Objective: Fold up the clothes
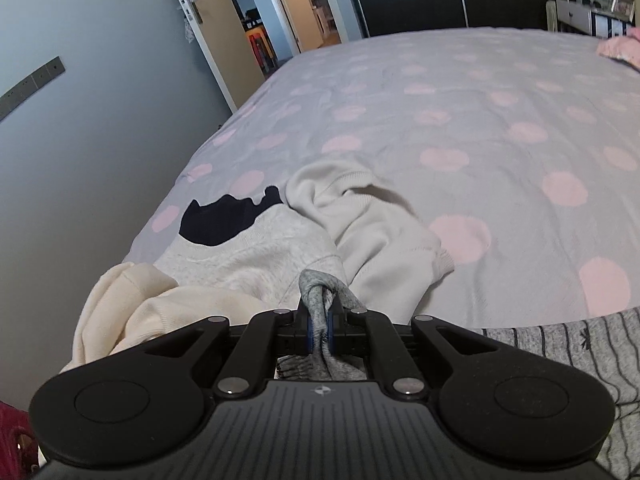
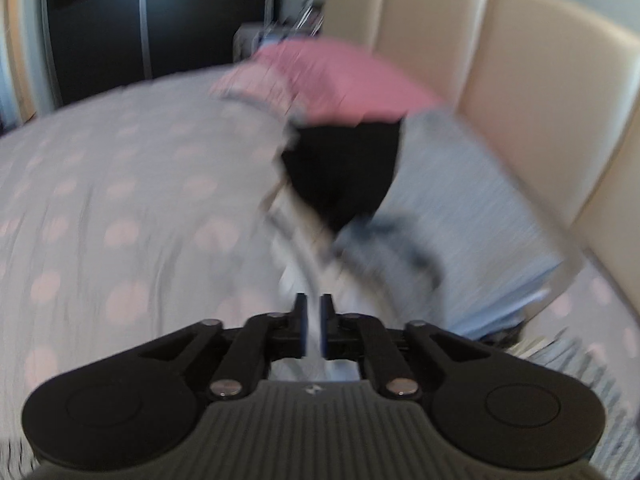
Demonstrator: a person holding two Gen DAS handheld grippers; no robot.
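Observation:
In the left wrist view my left gripper (image 1: 319,307) is shut on a bunched fold of a grey garment (image 1: 320,286). Its striped body (image 1: 580,344) trails off to the lower right. Just beyond the fingers a pile of clothes lies on the bed: a light grey sweatshirt (image 1: 248,252) with a navy part (image 1: 216,220), a white sweatshirt (image 1: 372,220) and a cream garment (image 1: 132,300). The right wrist view is blurred. There my right gripper (image 2: 314,308) is open by a narrow gap with nothing pinched, above white cloth (image 2: 300,272), a black garment (image 2: 344,168) and a pale blue garment (image 2: 472,208).
The bed (image 1: 460,120) has a lilac cover with pink dots and stretches far ahead. A grey wall (image 1: 80,140) and an open door (image 1: 208,28) are on the left. In the right wrist view a pink pillow (image 2: 348,80) lies by a cream padded headboard (image 2: 520,60).

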